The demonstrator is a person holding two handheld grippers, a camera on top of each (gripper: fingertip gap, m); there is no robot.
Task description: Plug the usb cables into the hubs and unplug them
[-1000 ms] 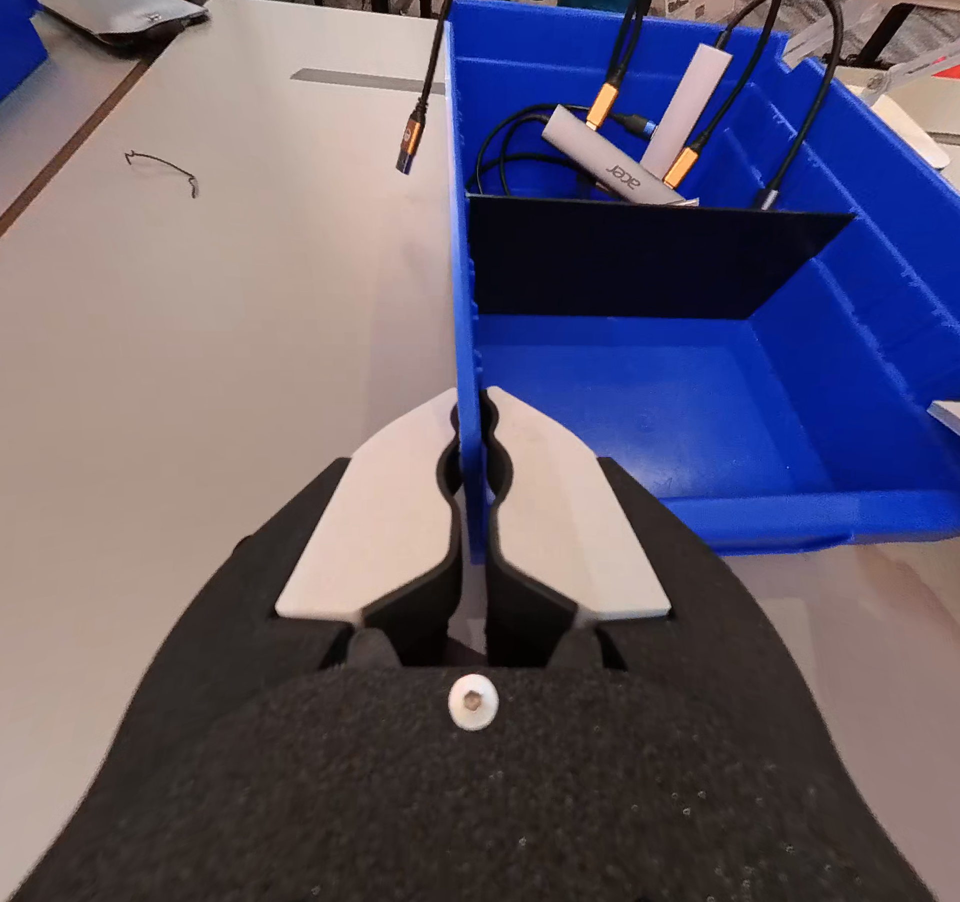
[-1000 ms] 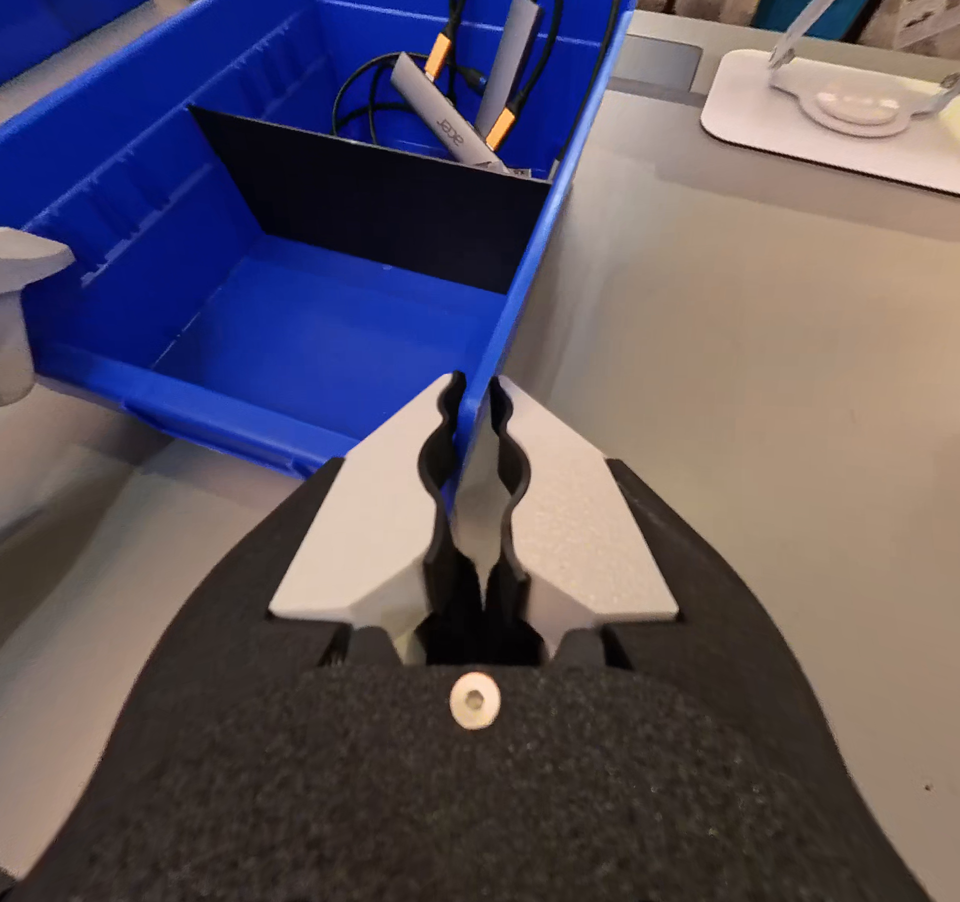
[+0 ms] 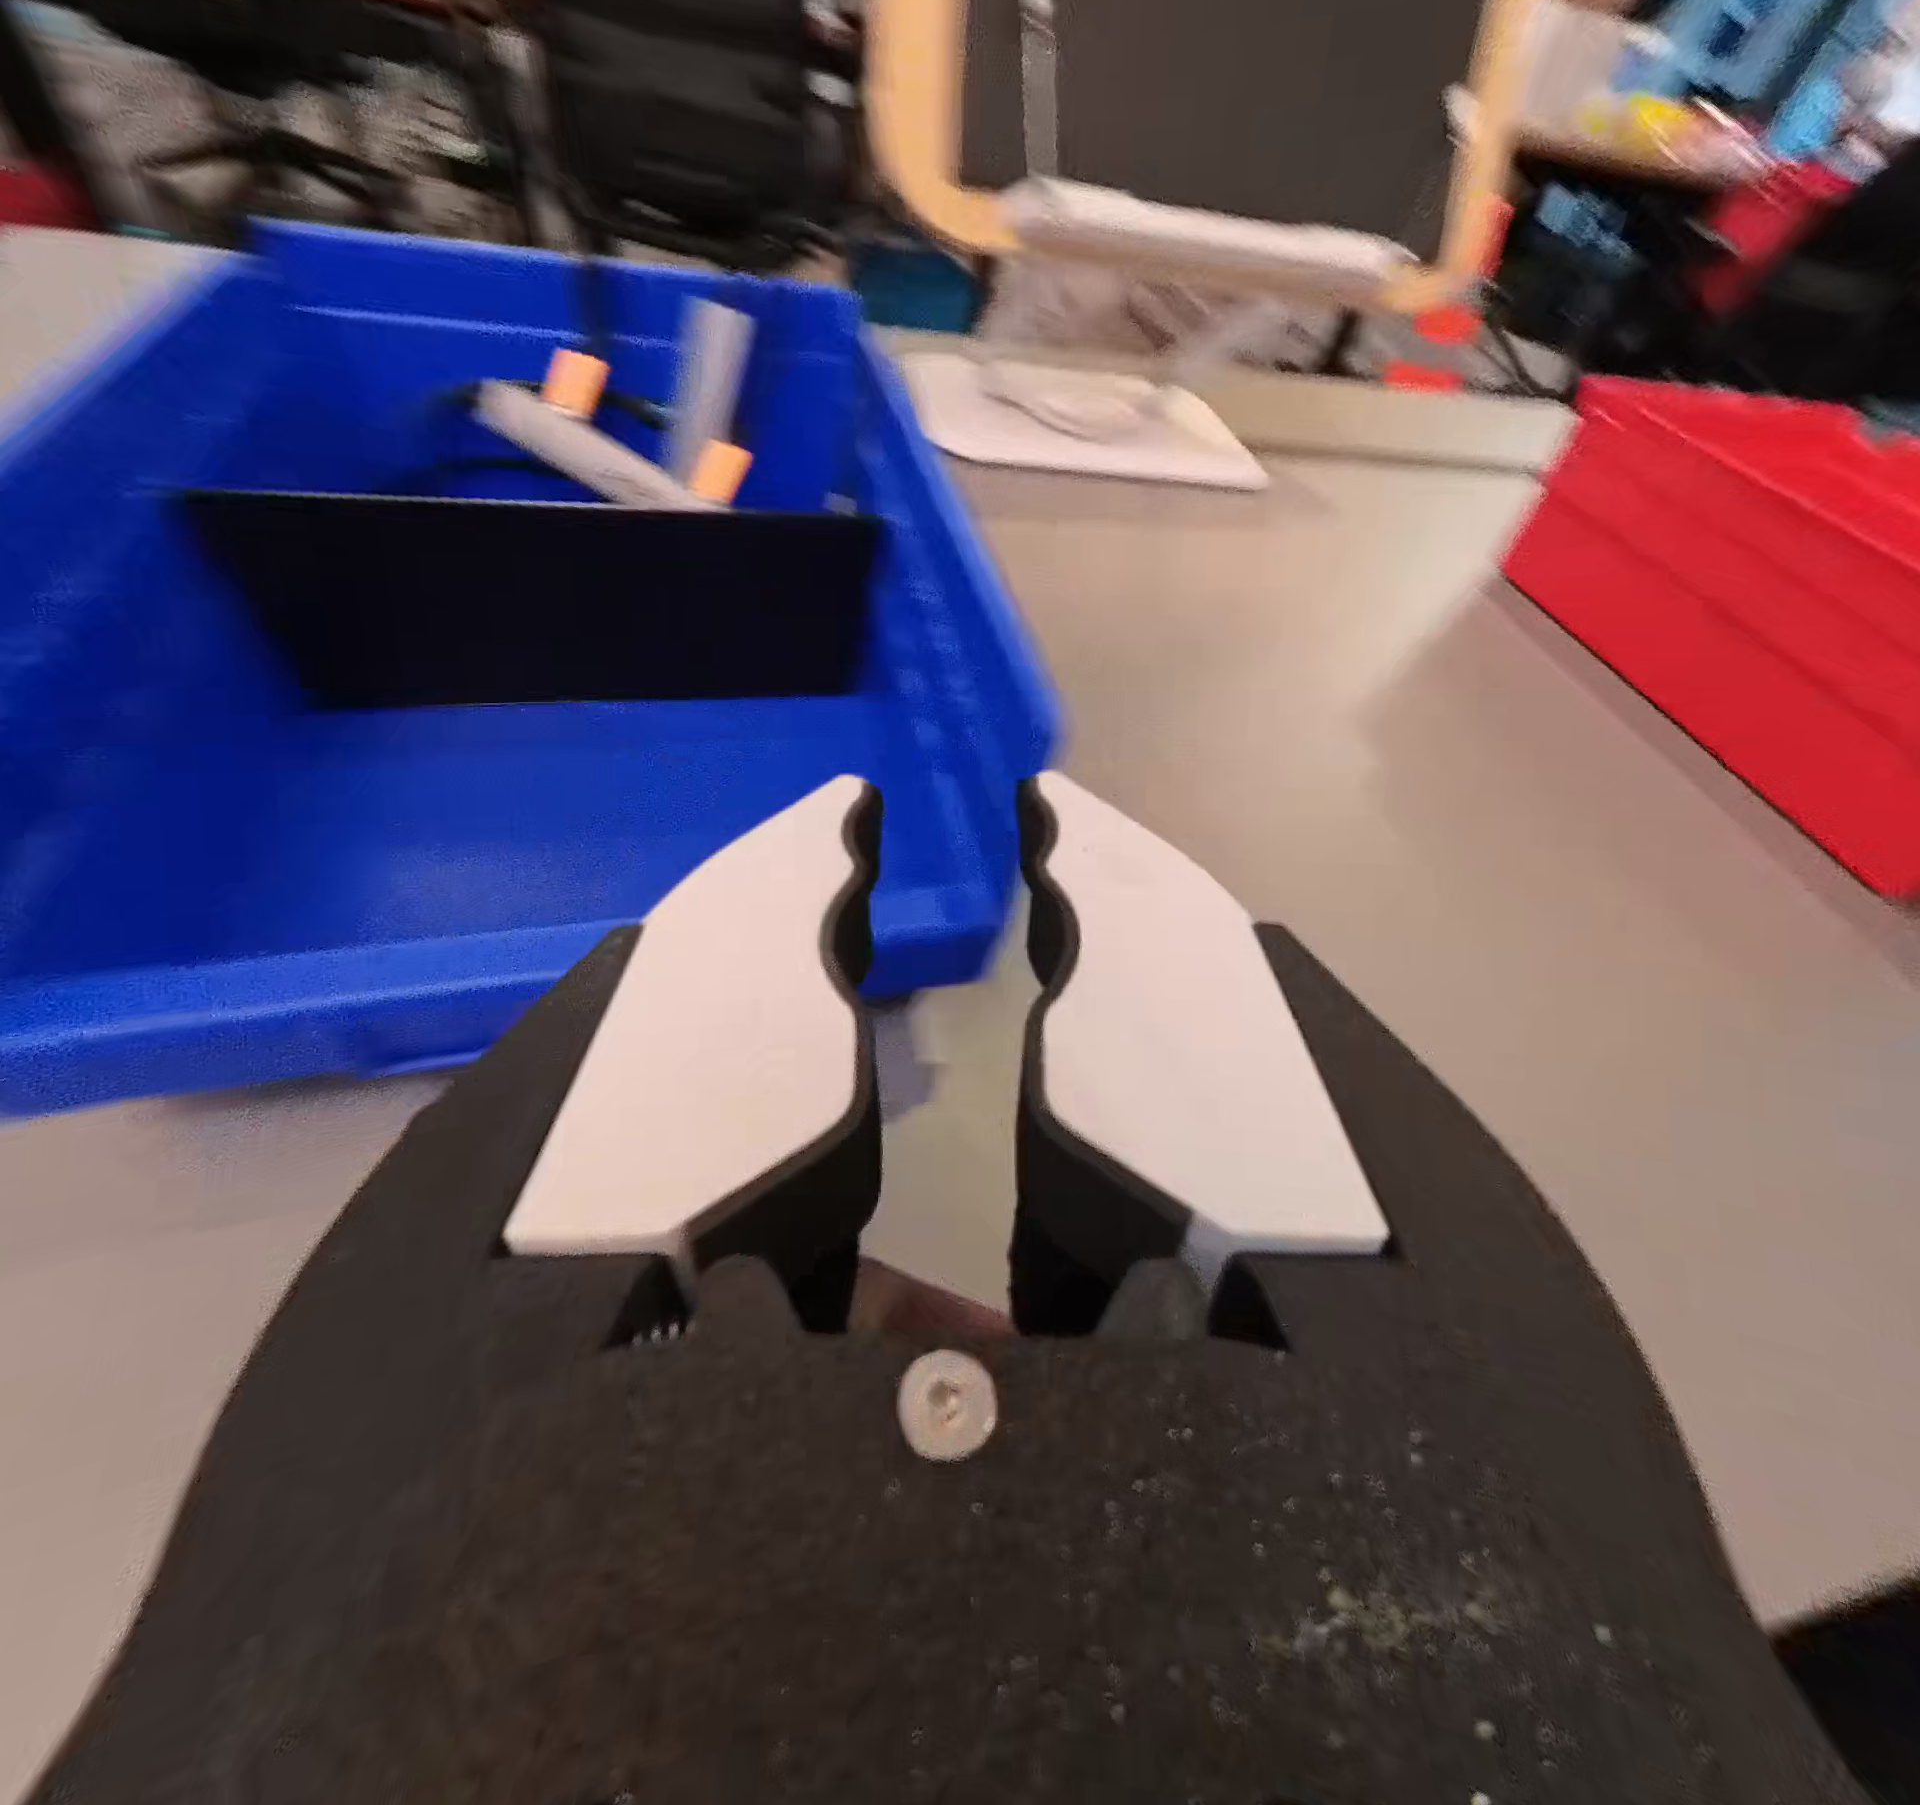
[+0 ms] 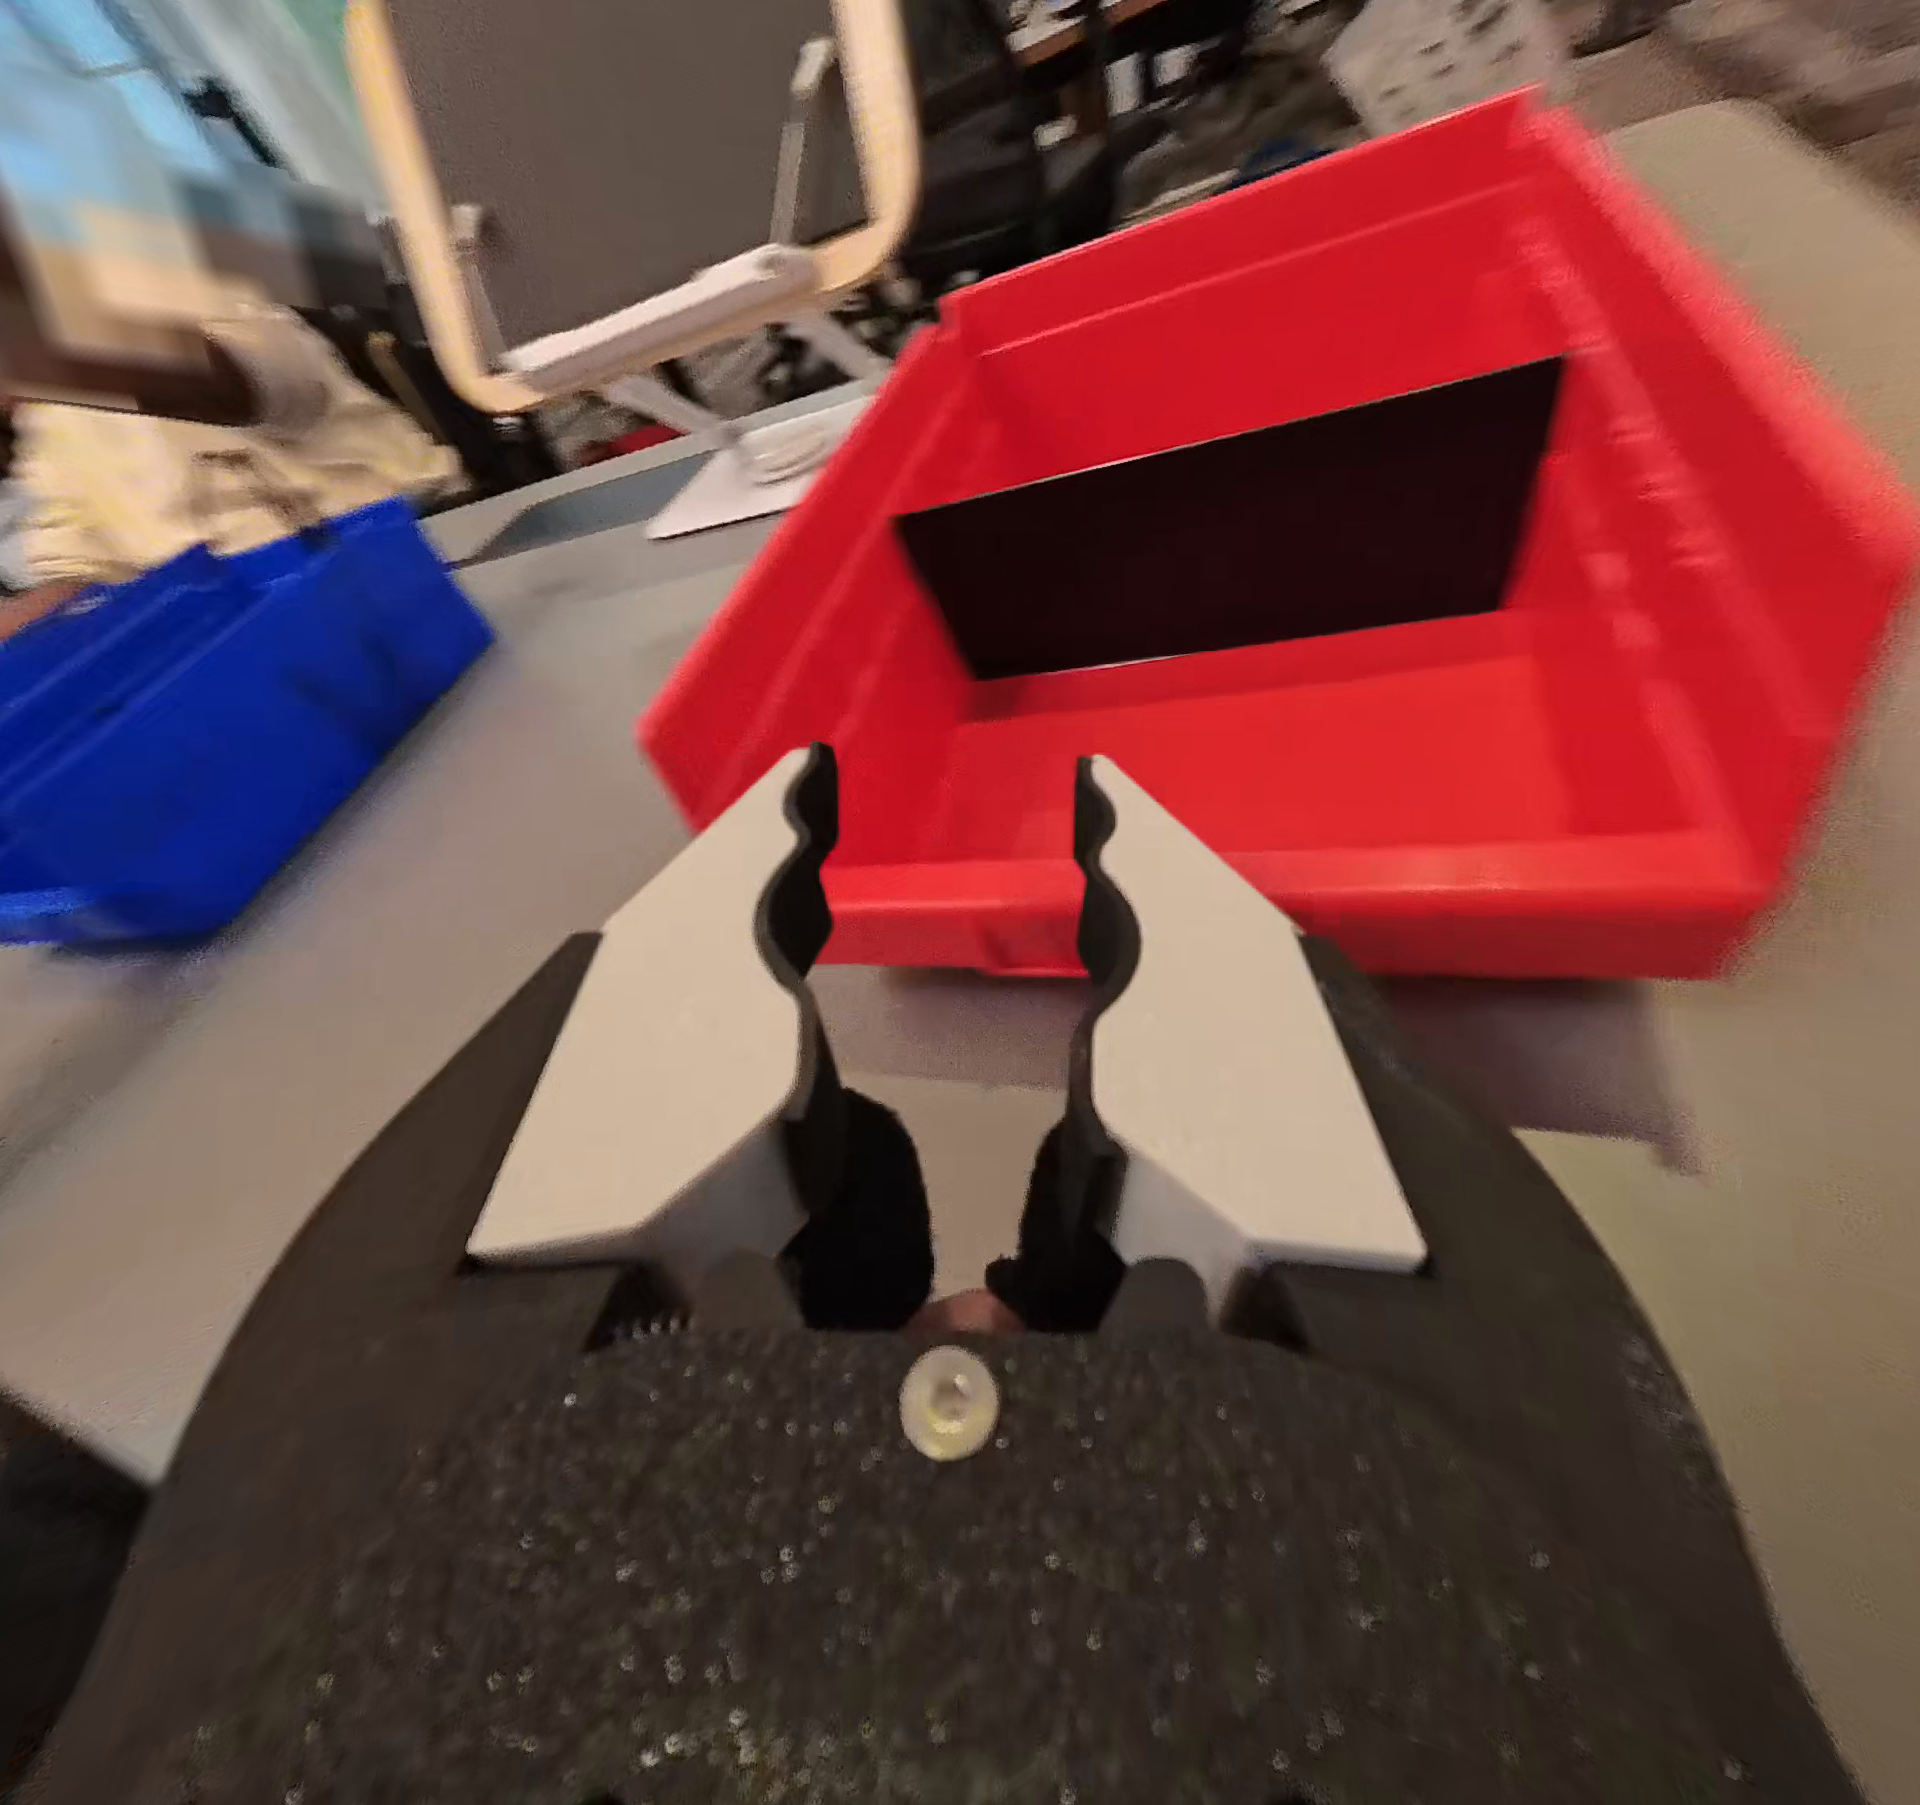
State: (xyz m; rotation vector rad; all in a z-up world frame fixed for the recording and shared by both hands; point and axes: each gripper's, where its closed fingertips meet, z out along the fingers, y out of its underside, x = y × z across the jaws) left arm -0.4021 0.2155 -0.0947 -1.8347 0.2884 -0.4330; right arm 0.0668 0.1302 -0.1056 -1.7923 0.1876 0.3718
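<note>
**Grey table, two bins, both grippers empty**

Grey table (image 3: 1351, 716) is carrying a blue bin (image 3: 520, 872) and a red bin (image 4: 1351, 768). Two grey hubs (image 3: 582, 446) with orange-ended cables (image 3: 717, 469) are leaning behind the blue bin's black divider (image 3: 540, 602). Left gripper (image 3: 948, 799) and right gripper (image 4: 951, 768) are standing partly open, holding nothing.

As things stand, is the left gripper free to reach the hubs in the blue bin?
Probably yes. The left gripper is open and empty just outside the blue bin. The hubs lie behind the black divider, open from above, so it must go over that.
</note>
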